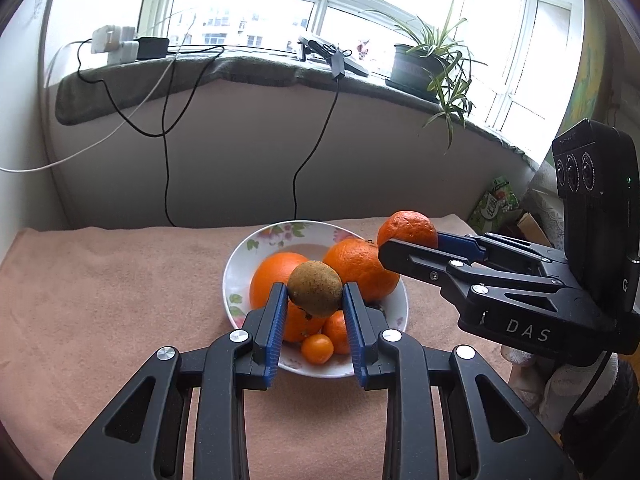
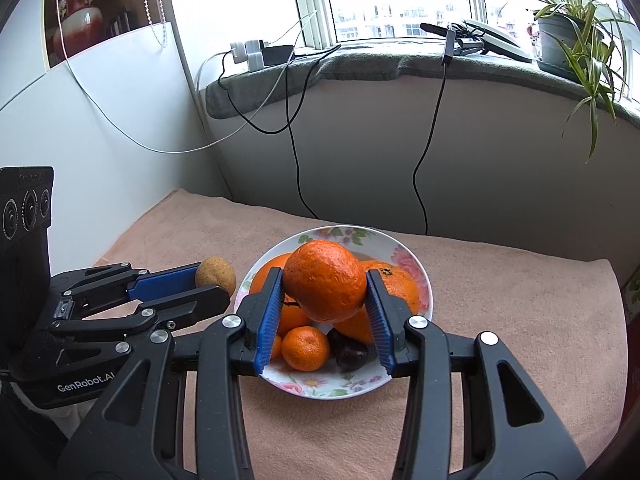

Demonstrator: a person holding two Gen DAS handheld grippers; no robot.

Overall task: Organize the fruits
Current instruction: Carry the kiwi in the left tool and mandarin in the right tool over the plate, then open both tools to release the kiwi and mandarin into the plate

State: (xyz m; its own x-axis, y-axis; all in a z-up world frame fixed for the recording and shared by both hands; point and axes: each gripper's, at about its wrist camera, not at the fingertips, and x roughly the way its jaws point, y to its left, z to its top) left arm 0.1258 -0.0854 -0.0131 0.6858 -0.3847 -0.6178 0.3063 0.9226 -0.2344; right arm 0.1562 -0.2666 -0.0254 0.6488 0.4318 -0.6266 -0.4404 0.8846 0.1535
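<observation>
The left gripper (image 1: 315, 295) clamps a brown round kiwi (image 1: 315, 288) and the right gripper (image 2: 325, 294) clamps an orange mandarin (image 2: 325, 280); both hang directly above the floral white ceramic bowl (image 2: 420, 276).

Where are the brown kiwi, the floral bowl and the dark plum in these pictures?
kiwi (image 1: 315, 288): left wrist view, middle of its brown skin, between the pads.
floral bowl (image 2: 412, 262): right wrist view, right rim with a pink flower.
dark plum (image 2: 351, 353): right wrist view, its glossy top, inside the bowl.
</observation>
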